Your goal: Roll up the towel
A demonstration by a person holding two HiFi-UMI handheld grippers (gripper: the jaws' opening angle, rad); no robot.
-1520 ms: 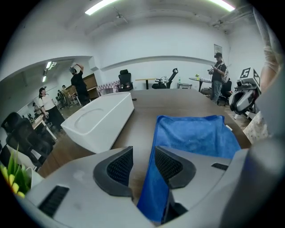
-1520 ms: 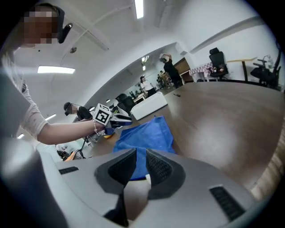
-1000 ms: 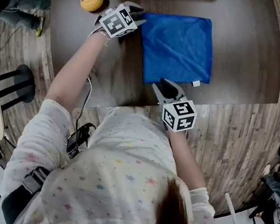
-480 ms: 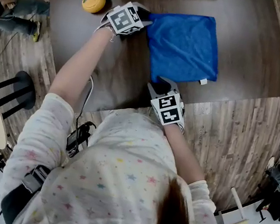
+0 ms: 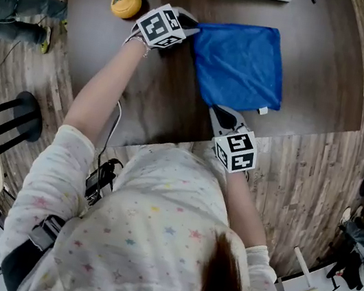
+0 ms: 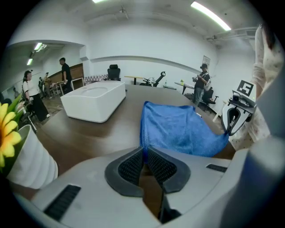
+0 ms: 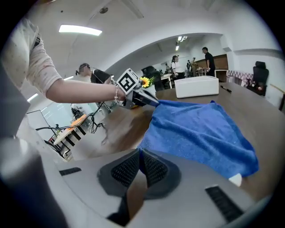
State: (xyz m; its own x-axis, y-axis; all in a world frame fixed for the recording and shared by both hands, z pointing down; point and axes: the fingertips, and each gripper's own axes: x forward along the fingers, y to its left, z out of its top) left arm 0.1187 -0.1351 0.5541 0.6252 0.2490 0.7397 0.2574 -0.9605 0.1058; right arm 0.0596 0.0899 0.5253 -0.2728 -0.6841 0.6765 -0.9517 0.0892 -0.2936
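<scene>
Left claw: It sits at the upper left of the head view. Its two sides have just been closing. Now they pinch the far left corner of the blue towel.
Towel: It lies in the upper middle of the picture on the brown desk. It is spread out and not rolled yet. A second ago its left edge lay flat. Now that edge is a little up off the desk, hanging between the two claws.
Right claw: It is just below the towel, near the middle of the picture. It is pressed shut on the near left corner.
What it means: I think both left corners are caught now. So the rolling can start from the left edge and go to the right.
</scene>
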